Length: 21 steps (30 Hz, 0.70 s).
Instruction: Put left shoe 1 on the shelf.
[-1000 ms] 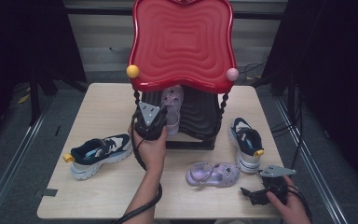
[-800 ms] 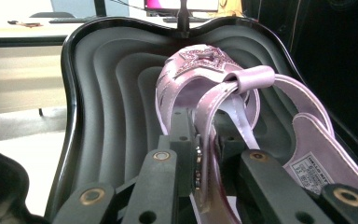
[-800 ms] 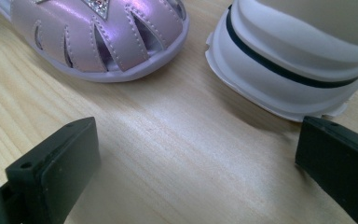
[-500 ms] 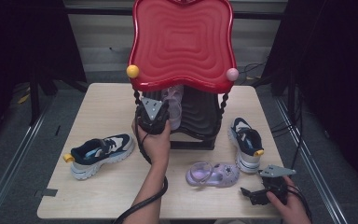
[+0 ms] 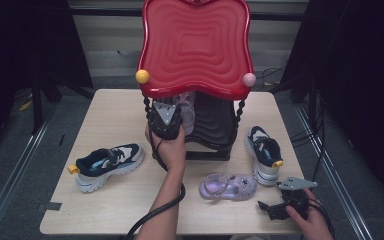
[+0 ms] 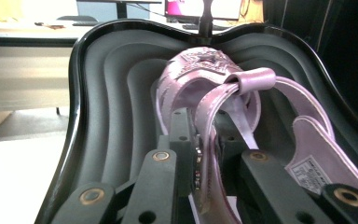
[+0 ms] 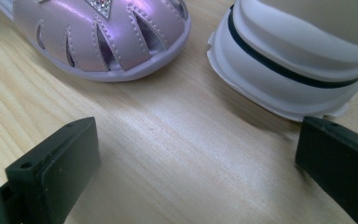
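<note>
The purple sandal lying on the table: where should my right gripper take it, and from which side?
Best guess: the heel strap. The purple sandal lies flat on its sole, toe toward the white sneaker, and the strap loop at its far end looks thin enough to pinch. The right gripper, jaws open, sits near the toe, so swing around and come down from above.

left gripper (image 5: 172, 111) carried further under the red shelf top (image 5: 196, 47) — lilac sandal (image 6: 214, 88) with it

Left tool (image 5: 167, 114) clamped, right tool (image 7: 196, 158) agape.
</note>
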{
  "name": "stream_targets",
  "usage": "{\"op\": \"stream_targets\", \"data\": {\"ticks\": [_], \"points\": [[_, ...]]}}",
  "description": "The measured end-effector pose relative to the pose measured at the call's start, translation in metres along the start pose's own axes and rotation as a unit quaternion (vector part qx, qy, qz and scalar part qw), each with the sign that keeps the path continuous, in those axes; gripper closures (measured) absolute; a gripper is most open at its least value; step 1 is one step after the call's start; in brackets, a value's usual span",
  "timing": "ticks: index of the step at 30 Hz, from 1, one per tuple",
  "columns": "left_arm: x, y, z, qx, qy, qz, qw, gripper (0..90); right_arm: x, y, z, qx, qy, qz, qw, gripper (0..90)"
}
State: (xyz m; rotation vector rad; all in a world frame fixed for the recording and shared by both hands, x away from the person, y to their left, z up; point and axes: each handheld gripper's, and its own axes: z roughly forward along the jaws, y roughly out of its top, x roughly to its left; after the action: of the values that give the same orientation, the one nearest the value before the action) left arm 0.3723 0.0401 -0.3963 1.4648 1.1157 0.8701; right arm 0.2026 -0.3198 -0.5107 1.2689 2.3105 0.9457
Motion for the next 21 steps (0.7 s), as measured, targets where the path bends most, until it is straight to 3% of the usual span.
{"op": "stream_targets", "data": {"ticks": [7,12,13,16,21], "points": [[-0.001,-0.003,0.005,-0.002,0.013,-0.008,0.9999,80.7,0.0,0.0,0.0,0.001,0.001,0.0,1.0,0.0],[-0.002,-0.007,0.008,-0.003,0.011,-0.009,0.9999,79.8,0.0,0.0,0.0,0.0,0.001,-0.001,1.0,0.0],[-0.003,-0.011,0.007,0.007,0.011,-0.003,0.9999,79.4,0.0,0.0,0.0,0.001,0.001,0.0,1.0,0.0],[-0.004,-0.014,0.007,0.007,0.01,0.002,0.9999,78.4,0.0,0.0,0.0,0.0,0.001,0.0,1.0,0.0],[-0.002,-0.012,0.006,0.015,0.002,-0.004,0.9999,77.5,0.0,0.0,0.0,0.0,0.001,-0.002,1.0,0.0]]}}
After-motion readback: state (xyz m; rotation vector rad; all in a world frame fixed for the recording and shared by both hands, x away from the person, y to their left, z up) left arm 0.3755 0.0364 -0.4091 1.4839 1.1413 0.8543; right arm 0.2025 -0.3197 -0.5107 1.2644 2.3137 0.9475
